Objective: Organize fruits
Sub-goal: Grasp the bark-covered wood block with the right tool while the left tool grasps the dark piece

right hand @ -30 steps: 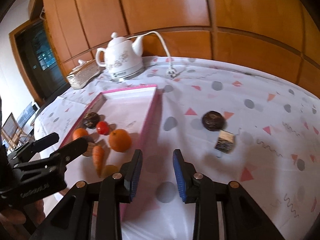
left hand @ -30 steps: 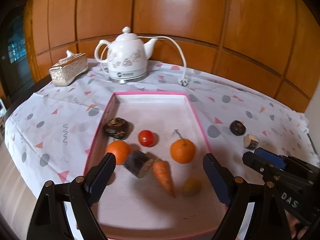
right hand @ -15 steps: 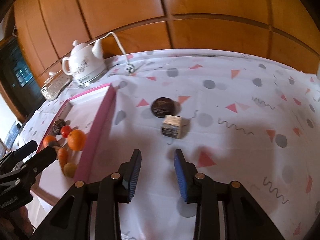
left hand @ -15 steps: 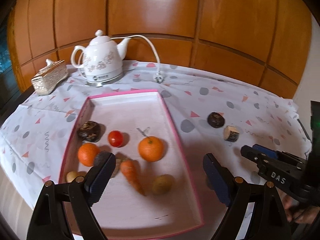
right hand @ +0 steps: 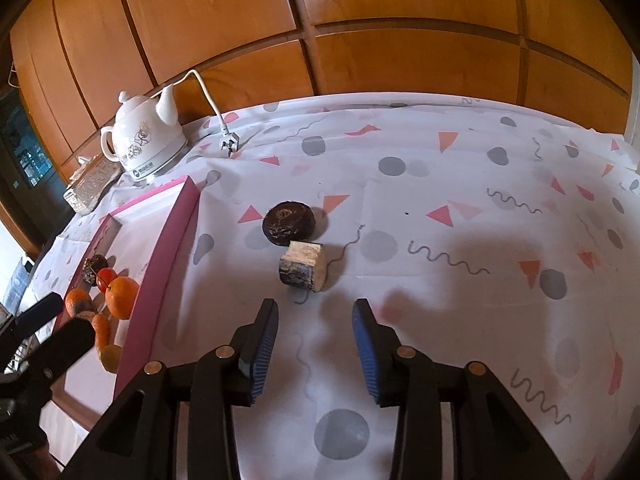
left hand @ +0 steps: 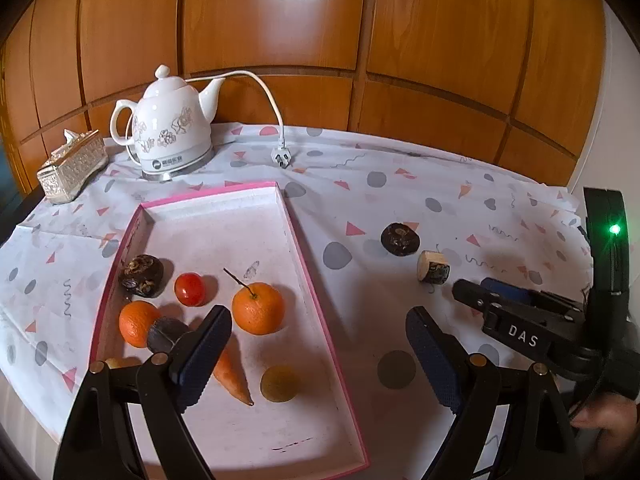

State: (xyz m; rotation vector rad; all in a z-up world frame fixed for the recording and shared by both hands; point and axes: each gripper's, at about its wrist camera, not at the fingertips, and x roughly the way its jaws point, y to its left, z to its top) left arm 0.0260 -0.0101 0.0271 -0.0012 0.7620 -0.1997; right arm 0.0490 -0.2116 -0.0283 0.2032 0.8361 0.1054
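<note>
A pink-rimmed tray holds two oranges, a small tomato, a carrot, a yellowish fruit and dark round pieces. On the cloth to its right lie a dark round fruit and a cut wooden-looking chunk. My right gripper hovers just short of the chunk, its jaws opening with nothing between them. My left gripper stands wide open over the tray's right rim, empty.
A white kettle with its cord and plug stands at the back of the table, a patterned tissue box to its left. Wooden panelling backs the table. The patterned cloth spreads to the right.
Both grippers swung rightward across the table. The right one now faces the dark fruit and the chunk from close by, and its jaws have spread wider. The left one stays wide open.
</note>
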